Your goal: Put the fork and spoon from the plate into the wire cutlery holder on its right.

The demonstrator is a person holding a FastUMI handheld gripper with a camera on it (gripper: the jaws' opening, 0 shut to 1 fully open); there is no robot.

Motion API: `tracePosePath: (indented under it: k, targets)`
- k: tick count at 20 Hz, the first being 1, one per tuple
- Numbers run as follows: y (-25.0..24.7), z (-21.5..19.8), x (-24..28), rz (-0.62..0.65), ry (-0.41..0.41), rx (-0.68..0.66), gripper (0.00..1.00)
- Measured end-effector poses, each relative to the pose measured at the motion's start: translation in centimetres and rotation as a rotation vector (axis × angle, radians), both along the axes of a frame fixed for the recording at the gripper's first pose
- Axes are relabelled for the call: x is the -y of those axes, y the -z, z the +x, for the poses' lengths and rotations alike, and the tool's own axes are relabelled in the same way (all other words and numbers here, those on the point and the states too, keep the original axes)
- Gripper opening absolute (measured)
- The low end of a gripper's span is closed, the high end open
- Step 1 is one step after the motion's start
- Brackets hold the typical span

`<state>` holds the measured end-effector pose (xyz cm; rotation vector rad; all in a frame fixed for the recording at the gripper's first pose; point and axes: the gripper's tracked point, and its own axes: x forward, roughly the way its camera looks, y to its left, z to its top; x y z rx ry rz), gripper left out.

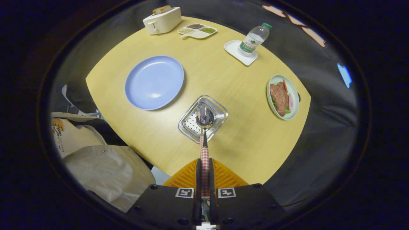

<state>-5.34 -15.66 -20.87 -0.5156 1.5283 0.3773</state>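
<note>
Gripper (204,166): your fingers are clamped on the spoon (204,127) handle.
Spoon bowl: over the wire cutlery holder (220,111).
Plate (154,82): at holder's 10 o'clock.

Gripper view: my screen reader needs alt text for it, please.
The gripper, jaws shut on a spoon's checked handle, holds its bowl above the wire cutlery holder on a yellow table. An empty blue plate lies beyond the holder, to its left.

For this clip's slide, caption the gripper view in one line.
Gripper shut on spoon, its bowl over the wire holder; blue plate bare.
</note>
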Motion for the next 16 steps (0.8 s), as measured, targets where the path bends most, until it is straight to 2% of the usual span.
tracePosePath:
  k: [7,8,13,16]
  targets:
    - [0.1,0.6,-0.4,-0.016,-0.007,-0.035,0.13]
    - [0.0,0.8,-0.5,-0.014,-0.005,-0.032,0.17]
    - [-0.3,1.5,-1.1,0.001,0.001,-0.008,0.21]
    - [-0.7,1.9,-1.5,0.031,0.025,0.033,0.54]
